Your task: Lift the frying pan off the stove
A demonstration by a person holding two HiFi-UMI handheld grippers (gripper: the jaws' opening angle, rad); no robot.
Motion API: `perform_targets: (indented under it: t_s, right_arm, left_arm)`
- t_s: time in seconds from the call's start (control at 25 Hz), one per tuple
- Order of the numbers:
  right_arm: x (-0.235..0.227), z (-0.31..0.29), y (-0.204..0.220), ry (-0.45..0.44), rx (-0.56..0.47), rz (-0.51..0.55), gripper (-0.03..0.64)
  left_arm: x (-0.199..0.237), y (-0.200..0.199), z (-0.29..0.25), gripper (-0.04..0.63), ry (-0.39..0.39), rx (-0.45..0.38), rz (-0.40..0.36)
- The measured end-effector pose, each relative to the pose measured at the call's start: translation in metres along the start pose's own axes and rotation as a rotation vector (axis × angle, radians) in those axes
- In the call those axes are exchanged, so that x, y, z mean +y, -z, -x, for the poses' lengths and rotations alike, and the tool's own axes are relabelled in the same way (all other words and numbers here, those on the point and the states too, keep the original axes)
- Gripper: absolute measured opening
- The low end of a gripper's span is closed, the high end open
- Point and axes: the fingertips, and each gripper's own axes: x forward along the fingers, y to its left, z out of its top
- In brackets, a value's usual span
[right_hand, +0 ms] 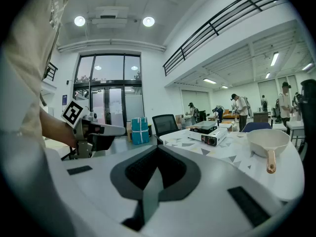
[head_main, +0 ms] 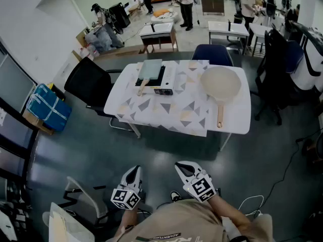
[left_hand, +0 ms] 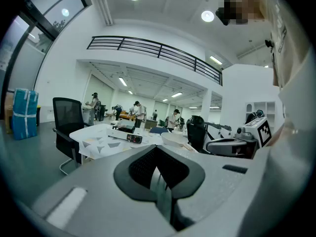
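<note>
Closed and empty, the left tongs and right tongs may grab the round pan, not the flat pan on the stove.

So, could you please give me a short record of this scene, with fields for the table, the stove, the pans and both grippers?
table: white, partly under a triangle-patterned cloth
stove: portable, on the cloth, at the far left of the table
square pan: on the stove, wooden handle toward the person
round pan: on the table right of the stove, wooden handle toward the person
left gripper: jaws together, empty, well short of the table
right gripper: jaws together, empty, well short of the table
</note>
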Motion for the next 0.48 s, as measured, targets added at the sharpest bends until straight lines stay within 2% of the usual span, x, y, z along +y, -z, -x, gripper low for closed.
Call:
perform_targets:
  t_s: [0.24,0.48]
  right_arm:
    - [0.008,-0.009,-0.003,0.021,-0.009,-0.018,0.003]
    - [0.010,-0.030,-0.012,0.006,-0.006,0.010,0.003]
  left_arm:
    - [-0.004,0.000,0.000,0.000,0.061,0.022,-0.042]
    - [0.007,0.001,0.000,0.000,0.062,0.019,-0.025]
